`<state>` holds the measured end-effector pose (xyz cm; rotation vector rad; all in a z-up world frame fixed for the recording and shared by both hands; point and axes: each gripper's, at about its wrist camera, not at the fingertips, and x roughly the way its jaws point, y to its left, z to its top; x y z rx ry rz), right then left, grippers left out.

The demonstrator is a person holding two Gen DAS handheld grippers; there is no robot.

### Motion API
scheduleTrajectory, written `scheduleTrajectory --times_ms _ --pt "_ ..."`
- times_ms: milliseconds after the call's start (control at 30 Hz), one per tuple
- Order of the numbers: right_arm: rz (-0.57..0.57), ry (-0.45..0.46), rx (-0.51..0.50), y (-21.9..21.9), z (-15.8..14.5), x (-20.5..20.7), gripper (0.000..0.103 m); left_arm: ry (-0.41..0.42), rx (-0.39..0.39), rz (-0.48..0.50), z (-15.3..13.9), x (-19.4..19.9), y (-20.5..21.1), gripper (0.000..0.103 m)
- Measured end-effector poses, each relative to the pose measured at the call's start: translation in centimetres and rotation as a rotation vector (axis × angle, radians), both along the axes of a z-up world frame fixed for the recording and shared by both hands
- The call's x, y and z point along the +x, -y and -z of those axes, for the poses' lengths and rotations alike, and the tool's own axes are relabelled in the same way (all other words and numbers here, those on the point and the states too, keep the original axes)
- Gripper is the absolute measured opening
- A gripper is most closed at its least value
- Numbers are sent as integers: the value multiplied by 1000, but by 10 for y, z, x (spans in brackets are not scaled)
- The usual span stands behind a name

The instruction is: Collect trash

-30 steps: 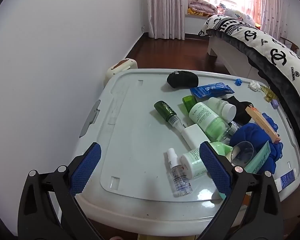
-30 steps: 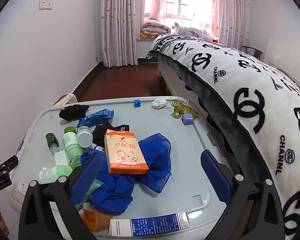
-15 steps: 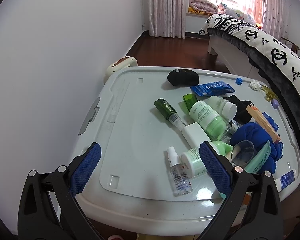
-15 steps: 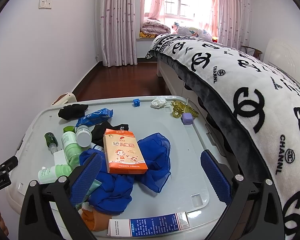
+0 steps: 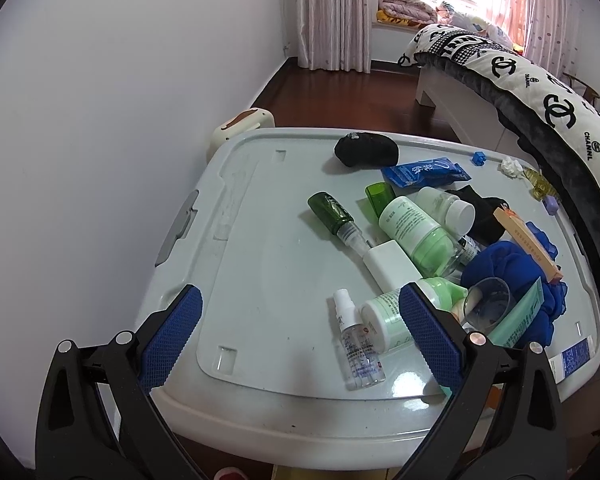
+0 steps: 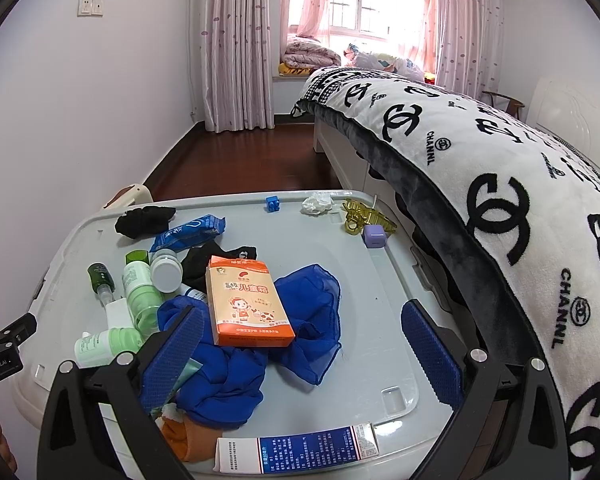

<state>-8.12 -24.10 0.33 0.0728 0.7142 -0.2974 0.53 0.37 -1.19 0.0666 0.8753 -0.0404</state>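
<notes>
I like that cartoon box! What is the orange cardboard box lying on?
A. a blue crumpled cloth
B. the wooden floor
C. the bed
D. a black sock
A: in the right wrist view the orange cardboard box lies flat on the blue crumpled cloth.

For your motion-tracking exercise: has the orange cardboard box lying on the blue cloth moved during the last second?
No. The orange cardboard box lies on the blue cloth exactly as before, same angle beside the white-capped bottle; only the camera drifted slightly.
</notes>
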Motion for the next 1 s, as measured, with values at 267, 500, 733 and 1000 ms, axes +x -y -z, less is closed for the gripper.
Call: scheduleTrajectory --times_ms 267,500,733,1000 --pt "0 -1 -1 0 0 0 98 -5 -3 -2 1 1 -2 96" --pt "0 -1 -3 0 1 0 98 -7 -4 -3 1 1 -3 96" --pt "-1 -4 -1 0 2 0 98 -9 -3 -8 2 1 -3 96" --pt "-2 -8 -1 2 5 0 98 -10 -4 -8 3 1 -4 96"
